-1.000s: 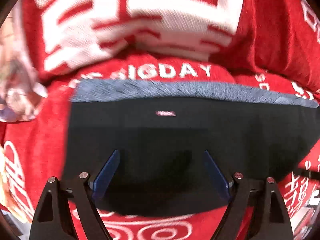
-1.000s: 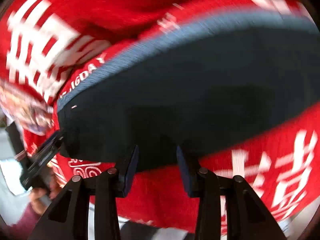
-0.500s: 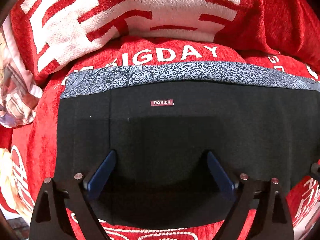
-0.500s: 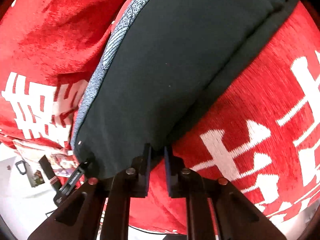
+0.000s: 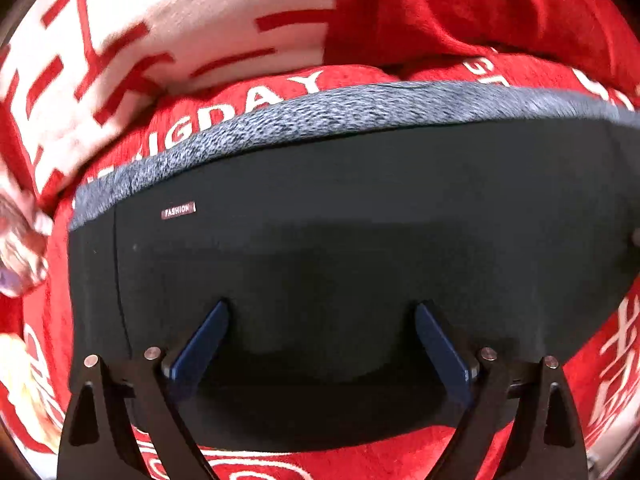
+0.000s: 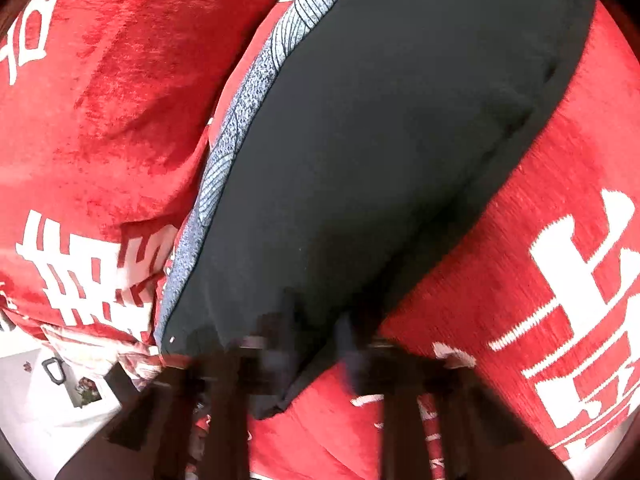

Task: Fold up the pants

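**Kid:** What are you doing?

**Me:** Folding the black cloth pants with the grey patterned band. They lie flat on my red blanket with white letters. My right gripper is blurry, but its jaws are squeezed tight on the pants' edge.

**Kid:** And the other one?

**Me:** My left gripper points down over the pants, jaws wide, holding nothing. Next, I think it must pinch an edge too.

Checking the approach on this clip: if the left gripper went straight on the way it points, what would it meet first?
Most likely the black pants: the open left gripper points down at the folded cloth lying on the red blanket. How much gap remains is unclear.
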Available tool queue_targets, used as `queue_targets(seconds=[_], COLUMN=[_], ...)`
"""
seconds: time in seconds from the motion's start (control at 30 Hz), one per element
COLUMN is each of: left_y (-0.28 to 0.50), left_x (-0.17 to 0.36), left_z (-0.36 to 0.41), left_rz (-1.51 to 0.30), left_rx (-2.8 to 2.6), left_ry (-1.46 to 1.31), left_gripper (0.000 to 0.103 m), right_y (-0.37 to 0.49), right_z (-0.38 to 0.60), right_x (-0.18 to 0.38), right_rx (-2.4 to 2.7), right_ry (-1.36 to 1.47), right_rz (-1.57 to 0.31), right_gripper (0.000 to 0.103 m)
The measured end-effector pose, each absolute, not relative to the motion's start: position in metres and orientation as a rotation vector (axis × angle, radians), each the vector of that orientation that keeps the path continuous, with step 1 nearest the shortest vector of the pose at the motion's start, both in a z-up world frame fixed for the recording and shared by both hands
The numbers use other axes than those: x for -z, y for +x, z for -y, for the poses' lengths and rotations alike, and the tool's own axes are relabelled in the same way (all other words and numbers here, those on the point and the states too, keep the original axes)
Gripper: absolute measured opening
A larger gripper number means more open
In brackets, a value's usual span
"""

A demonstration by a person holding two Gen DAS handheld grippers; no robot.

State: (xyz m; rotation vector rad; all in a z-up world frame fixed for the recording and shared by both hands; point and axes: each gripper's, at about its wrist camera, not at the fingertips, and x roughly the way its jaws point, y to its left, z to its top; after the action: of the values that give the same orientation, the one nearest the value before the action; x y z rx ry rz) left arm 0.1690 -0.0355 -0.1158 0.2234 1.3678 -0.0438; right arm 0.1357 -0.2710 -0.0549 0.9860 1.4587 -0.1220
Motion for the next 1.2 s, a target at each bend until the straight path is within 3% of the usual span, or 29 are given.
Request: queue_targets(seconds=[0.27, 0.33, 0.37, 0.57, 0.77, 1.2], left_y=[0.155, 0.158, 0.158, 0.165, 0.177, 0.205], left_x=[0.113, 0.109, 0.106, 0.081, 0.063, 0.11], left_z=[0.036, 0.037, 0.035, 0.045, 0.103, 0.211], left_rz=[-1.371, -1.398, -1.41, -1.428, -1.408, -1.455], left_rx=[0.076, 0.07, 0.066, 0.064, 0.15, 0.138], left_ry=[0.279, 0.242, 0.221, 0.155, 0.186, 0.18], left_gripper=[0.096, 0.096, 0.096, 0.096, 0.096, 0.096], right_y=[0.113, 0.115, 0.116, 0.1, 0.087, 0.139], right_z=[0.282, 0.28, 0.28, 0.303, 0.356, 0.527], right_x=[0.058, 0.049, 0.043, 0.013, 0.0, 0.01], right_rx=[0.118, 0.107, 0.099, 0.109, 0.199, 0.498], right_ry=[0.946, 0.87, 0.824, 0.718, 0.773, 0.801], right_rz=[-1.471, -1.496, -1.514, -1.527, -1.469, -1.249], right_gripper=[0.009, 0.023, 0.025, 0.025, 0.025, 0.025])
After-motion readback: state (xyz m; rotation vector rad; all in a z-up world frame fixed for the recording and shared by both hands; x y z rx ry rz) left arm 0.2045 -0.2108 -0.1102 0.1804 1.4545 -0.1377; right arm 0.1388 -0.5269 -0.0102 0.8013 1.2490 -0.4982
